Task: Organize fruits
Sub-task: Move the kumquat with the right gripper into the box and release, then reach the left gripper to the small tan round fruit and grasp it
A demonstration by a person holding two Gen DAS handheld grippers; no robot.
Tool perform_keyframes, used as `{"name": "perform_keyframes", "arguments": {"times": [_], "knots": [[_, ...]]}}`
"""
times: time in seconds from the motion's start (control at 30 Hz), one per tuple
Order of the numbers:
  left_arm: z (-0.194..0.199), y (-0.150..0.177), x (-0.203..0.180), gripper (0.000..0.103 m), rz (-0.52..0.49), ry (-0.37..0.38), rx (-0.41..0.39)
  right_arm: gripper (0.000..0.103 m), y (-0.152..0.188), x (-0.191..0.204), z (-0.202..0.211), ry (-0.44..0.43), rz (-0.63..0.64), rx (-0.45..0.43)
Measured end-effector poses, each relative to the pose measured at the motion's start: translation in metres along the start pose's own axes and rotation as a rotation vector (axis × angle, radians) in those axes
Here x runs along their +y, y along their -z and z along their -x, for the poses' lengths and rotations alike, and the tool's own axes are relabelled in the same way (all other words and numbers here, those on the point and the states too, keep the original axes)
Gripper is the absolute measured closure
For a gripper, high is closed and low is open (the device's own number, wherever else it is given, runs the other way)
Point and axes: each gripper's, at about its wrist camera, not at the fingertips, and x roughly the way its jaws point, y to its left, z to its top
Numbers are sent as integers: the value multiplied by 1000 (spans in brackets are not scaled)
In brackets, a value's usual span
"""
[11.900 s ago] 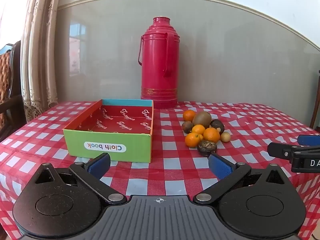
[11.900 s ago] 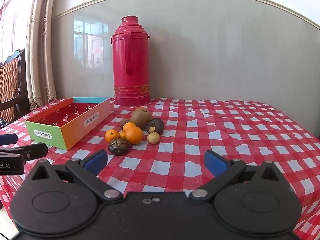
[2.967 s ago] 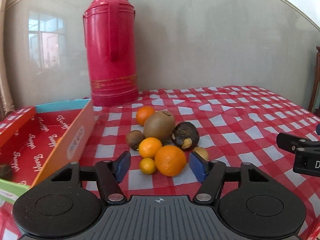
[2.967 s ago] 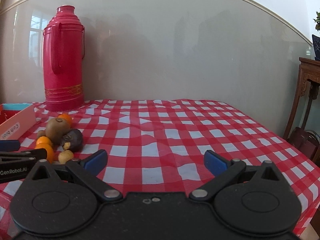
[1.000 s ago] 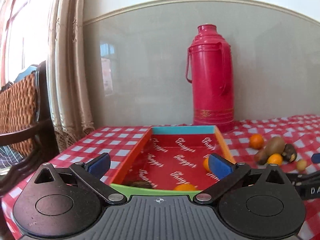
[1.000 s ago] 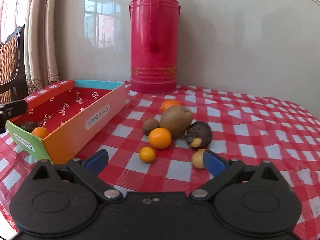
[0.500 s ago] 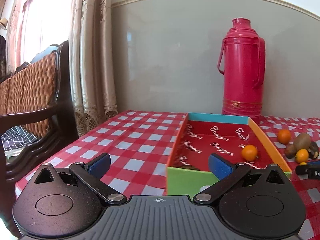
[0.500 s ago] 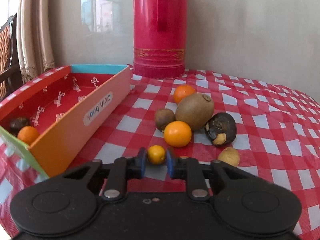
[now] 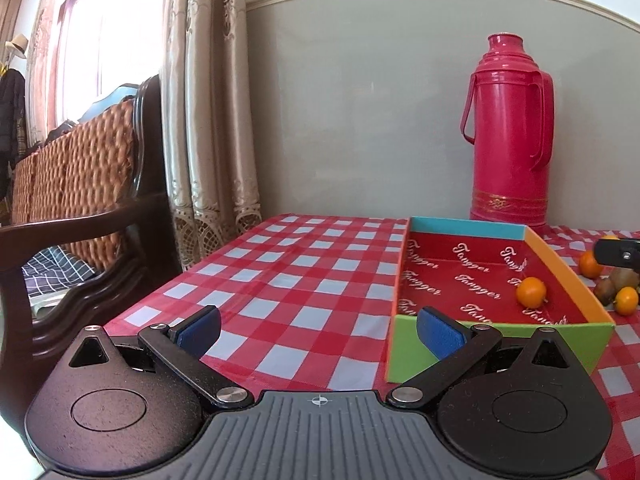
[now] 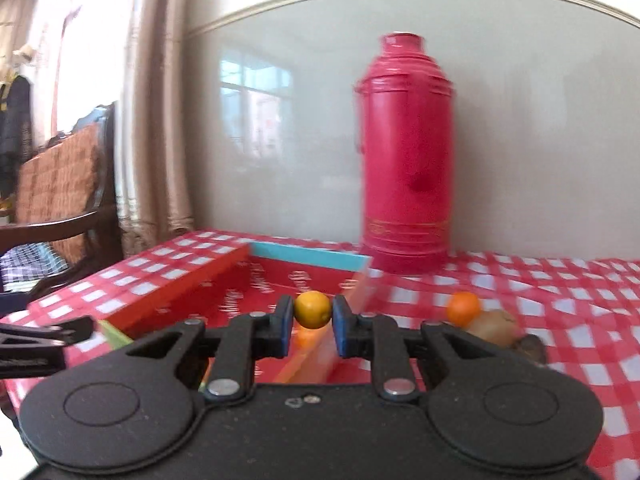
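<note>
Partway through, by my reading: right gripper [image 10: 313, 325] has its jaws clamped on a small orange fruit [image 10: 312, 309], held above the near end of the open box [image 9: 538, 247], not yet released. One orange [image 9: 531, 291] already lies in the box by its right wall. Left gripper [image 9: 318, 326] hangs with jaws wide and empty over the desk [image 9: 304, 264], beside the box. Several fruits [image 9: 625, 300] are left on the cloth beyond the box, near the red flask [image 9: 510, 128]
</note>
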Motion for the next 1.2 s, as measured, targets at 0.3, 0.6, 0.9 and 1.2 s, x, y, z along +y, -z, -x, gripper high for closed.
{"name": "perform_keyframes", "arguments": {"times": [0.3, 0.6, 0.9, 1.2], "knots": [[5, -2, -6, 0, 25, 7, -28, 6, 5, 11, 4, 37, -3, -89], [21, -10, -34, 0, 76, 5, -134, 6, 4, -56, 26, 162, -159, -70], [37, -26, -95, 0, 36, 186, -135, 6, 15, -107, 42, 347, -156, 15], [38, -23, -181, 0, -44, 351, -41, 6, 30, -179, 73, 570, -254, 75]]}}
